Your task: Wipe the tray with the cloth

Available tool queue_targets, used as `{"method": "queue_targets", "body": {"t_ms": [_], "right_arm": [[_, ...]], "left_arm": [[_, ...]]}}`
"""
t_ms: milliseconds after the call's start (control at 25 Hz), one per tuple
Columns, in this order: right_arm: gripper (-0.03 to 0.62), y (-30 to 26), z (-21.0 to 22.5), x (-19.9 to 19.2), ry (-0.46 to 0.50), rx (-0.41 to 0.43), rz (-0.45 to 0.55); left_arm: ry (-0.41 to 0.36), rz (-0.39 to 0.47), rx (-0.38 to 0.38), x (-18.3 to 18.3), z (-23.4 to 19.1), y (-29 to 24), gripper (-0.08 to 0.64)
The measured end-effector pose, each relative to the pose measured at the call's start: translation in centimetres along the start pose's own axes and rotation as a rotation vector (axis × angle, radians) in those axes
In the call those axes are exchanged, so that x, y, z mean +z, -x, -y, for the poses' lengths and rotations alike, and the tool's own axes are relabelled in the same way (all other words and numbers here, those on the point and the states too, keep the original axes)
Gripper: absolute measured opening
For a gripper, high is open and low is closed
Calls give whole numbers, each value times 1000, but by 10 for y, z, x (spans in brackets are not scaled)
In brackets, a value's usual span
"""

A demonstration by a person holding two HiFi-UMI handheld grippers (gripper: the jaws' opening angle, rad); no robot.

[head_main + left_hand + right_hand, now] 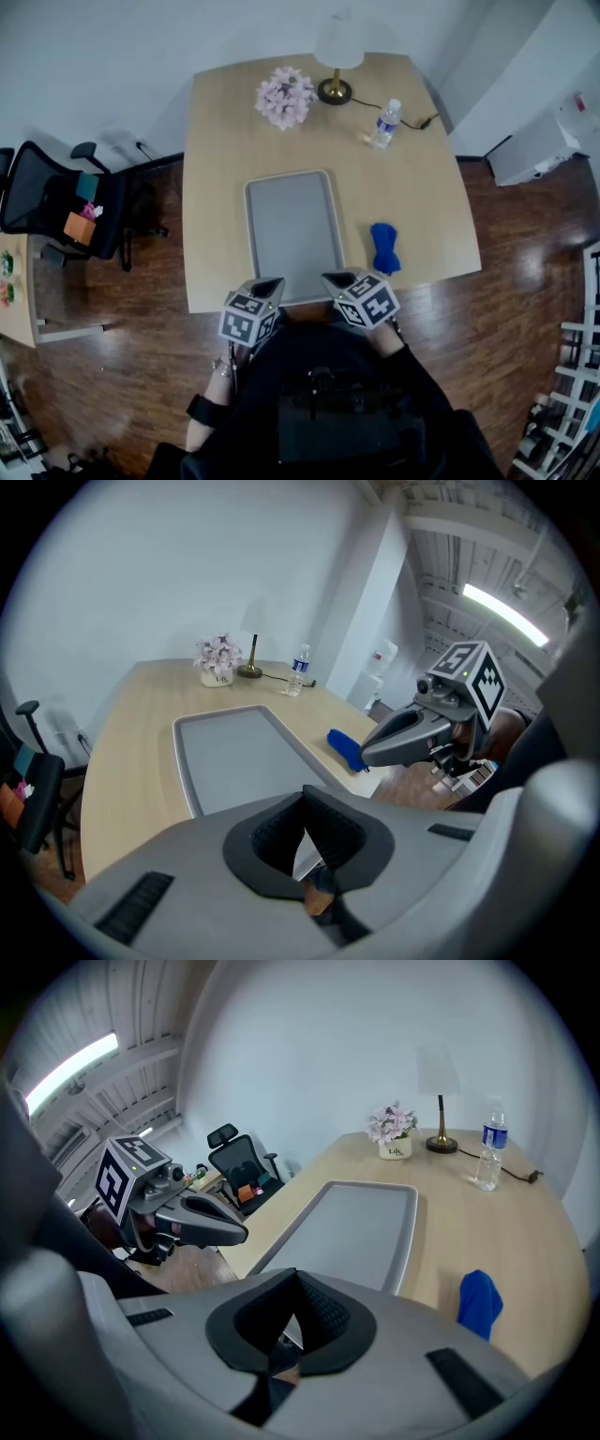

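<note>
A grey rectangular tray point(292, 234) lies bare on the light wooden table point(412, 187), its short end near the front edge. A crumpled blue cloth point(383, 247) lies on the table just right of the tray, apart from it. My left gripper point(267, 286) and right gripper point(339, 279) hover side by side over the tray's near end, both shut with nothing between their jaws. In the left gripper view the tray point(234, 752) is ahead and the cloth point(347, 749) is to its right. In the right gripper view the cloth point(480, 1302) lies low on the right, beside the tray point(361, 1227).
At the table's far end stand a pot of pink flowers point(284, 96), a lamp with a brass foot point(336, 56) and its cable, and a water bottle point(385, 124). A black office chair point(56, 202) stands left of the table. A white cabinet point(530, 150) stands at the right.
</note>
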State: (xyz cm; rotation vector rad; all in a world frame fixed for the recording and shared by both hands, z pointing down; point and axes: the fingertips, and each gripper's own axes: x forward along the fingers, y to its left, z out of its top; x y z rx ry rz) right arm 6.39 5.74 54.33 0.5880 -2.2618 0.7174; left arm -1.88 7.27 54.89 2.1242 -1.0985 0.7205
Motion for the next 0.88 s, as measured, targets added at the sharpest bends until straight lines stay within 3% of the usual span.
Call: {"method": "queue_targets", "body": {"t_ms": [880], "right_arm": [[0, 3, 1, -5, -24, 1, -3]], "left_arm": [[3, -4, -2, -1, 1, 0, 0]]}}
